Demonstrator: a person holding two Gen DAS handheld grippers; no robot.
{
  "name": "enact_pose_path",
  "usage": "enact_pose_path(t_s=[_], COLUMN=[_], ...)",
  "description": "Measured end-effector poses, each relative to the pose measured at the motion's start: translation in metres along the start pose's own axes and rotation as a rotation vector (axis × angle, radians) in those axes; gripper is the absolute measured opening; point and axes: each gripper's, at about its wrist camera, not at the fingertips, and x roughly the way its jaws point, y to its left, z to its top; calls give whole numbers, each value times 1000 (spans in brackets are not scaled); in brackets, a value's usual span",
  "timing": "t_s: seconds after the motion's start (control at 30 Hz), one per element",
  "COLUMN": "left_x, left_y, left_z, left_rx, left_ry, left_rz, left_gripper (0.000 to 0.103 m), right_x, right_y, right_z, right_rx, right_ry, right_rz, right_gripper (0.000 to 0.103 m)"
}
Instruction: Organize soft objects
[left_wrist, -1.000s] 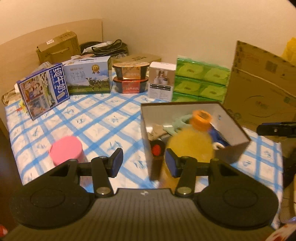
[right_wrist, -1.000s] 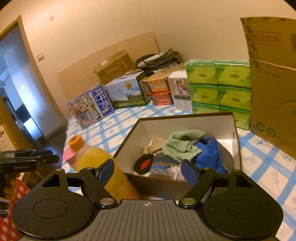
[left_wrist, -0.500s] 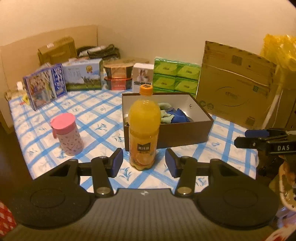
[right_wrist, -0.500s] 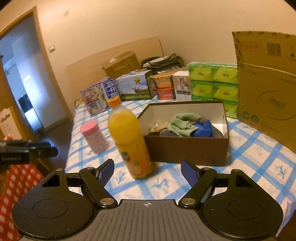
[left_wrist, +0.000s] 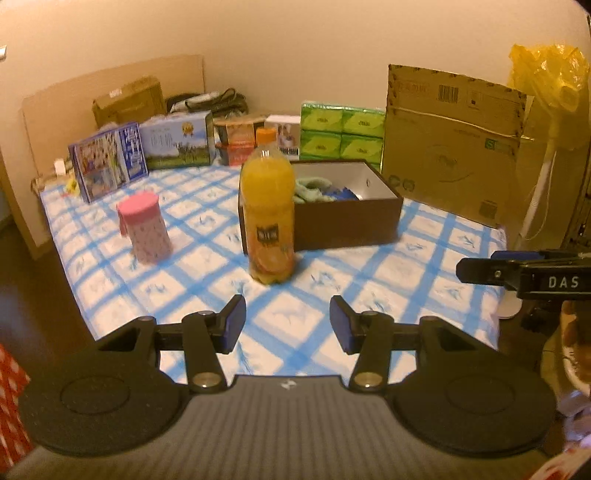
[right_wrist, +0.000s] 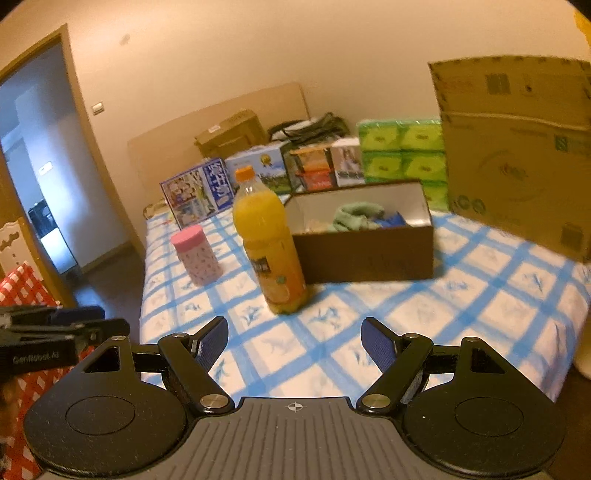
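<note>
Both grippers, left (left_wrist: 287, 323) and right (right_wrist: 294, 341), jaws open, empty, short of desk (left_wrist: 424, 280). Soft items (left_wrist: 314, 186) in box (left_wrist: 347, 221). Risk: bottle (left_wrist: 269, 210) fronting box, reach may topple it.

On the desk (left_wrist: 424, 280), a bottle (left_wrist: 269, 218) stands just before the left front corner of an open box (left_wrist: 347, 218) holding cloths (left_wrist: 312, 186). A lidded cup (left_wrist: 146, 229) stands well left of the bottle. Cartons and tissue packs (left_wrist: 341, 134) line the far edge behind them.
</note>
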Motion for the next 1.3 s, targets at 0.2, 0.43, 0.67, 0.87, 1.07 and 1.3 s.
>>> enact_pose_path(t_s=[0.2, 0.43, 0.67, 0.87, 1.07, 1.3], left_x=[-13, -21, -17, -11, -4, 4], left_y=[-8, -18, -24, -26, -29, -29], left_z=[-31, -58, -83, -100, -107, -109], left_rx=[-28, -29, -50, -68, -58, -58], left_ry=[43, 77, 149, 197, 222, 233], left_rz=[-7, 3, -22, -13, -11, -10], left_gripper=[47, 47, 47, 47, 47, 47], right_x=[-14, -27, -29, -25, -18, -8], right_y=[2, 10, 15, 16, 23, 24], right_z=[-29, -62, -89, -107, -116, -125], right_rx=[31, 41, 20, 22, -19, -54], right_ry=[45, 84, 128, 173, 188, 213], right_rz=[-6, -7, -48, -51, -68, -86], right_gripper=[79, 79, 79, 79, 79, 79])
